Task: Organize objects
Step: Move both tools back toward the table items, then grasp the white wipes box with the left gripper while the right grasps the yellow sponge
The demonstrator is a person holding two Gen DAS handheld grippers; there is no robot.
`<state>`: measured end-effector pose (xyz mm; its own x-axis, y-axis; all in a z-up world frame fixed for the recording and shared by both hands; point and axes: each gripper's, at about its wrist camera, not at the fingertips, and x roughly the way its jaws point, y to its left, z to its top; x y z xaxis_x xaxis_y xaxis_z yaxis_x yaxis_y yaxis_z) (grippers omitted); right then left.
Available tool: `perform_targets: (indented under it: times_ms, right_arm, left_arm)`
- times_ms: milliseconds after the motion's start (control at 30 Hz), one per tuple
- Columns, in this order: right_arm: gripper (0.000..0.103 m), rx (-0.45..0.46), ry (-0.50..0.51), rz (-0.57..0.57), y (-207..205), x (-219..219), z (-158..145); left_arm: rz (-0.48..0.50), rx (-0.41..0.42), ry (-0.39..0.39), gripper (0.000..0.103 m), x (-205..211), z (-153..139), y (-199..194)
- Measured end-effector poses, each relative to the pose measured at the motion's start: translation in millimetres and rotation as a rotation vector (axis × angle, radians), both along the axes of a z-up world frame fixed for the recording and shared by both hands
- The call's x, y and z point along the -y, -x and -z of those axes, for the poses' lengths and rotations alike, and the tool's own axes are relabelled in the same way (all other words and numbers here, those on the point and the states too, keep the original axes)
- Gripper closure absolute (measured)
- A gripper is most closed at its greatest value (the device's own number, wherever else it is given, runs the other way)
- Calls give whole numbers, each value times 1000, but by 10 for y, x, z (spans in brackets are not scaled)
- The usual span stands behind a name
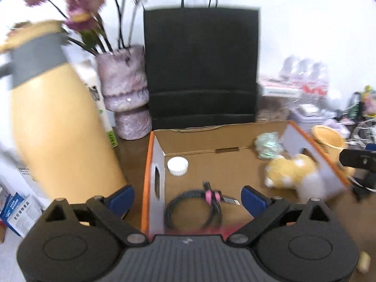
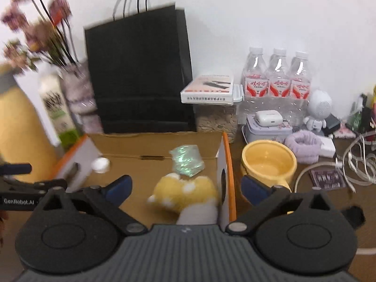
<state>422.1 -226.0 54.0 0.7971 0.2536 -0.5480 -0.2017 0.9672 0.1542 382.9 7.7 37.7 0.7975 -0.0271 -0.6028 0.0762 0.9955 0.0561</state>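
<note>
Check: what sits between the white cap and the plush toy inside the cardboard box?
Bare cardboard box floor between white cap and plush toy; left wrist view.

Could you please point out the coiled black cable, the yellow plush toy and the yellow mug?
Coiled black cable (image 1: pixel 195 208): left wrist view, on the coil inside the box.
Yellow plush toy (image 2: pixel 185 193): right wrist view, on its yellow body.
Yellow mug (image 2: pixel 270 164): right wrist view, on its inner wall.

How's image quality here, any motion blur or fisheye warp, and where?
Left wrist view: flowers and plush toy smeared, black bag edges bowed. Right wrist view: left side blurred, water bottles fairly sharp, plush toy soft.
</note>
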Motion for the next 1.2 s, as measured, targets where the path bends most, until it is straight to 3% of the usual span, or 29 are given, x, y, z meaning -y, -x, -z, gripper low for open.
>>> perform_targets:
  times_ms: [133,233,300,433,533,633,733,900,1033,1200]
  right_arm:
    - [0,77,-46,-29,1013,258,10]
    - [0,162,13,-49,1886,327,136]
    - [0,172,50,-28,2391,355,278]
    - [0,56,0,-91,3148,439,542]
    - [0,4,37,-111,3497,429,597]
    - [0,-1,53,-129,3616,378,591]
    - [0,17,58,-111,3604,349,596]
    - [0,40,75,-61,3422,372,648]
    - [0,36,97,-19,3083,407,744]
    - [5,36,102,67,2381,384,934]
  left_arm:
    - [64,67,144,0,-182,-47,1082]
    - [85,93,216,0,-269,44,1891]
    - [70,94,250,0,-303,150,2352]
    - [15,-11,194,0,-355,428,2979]
    - [-47,-43,148,0,-396,493,3231]
    - [-36,-15,171,0,-402,416,3322]
    - [-30,20,148,0,-348,392,3296]
    - [-34,0,131,0,-323,503,3110]
    - [-40,5,121,0,-354,552,2717]
    - [-68,93,85,0,-294,605,1841]
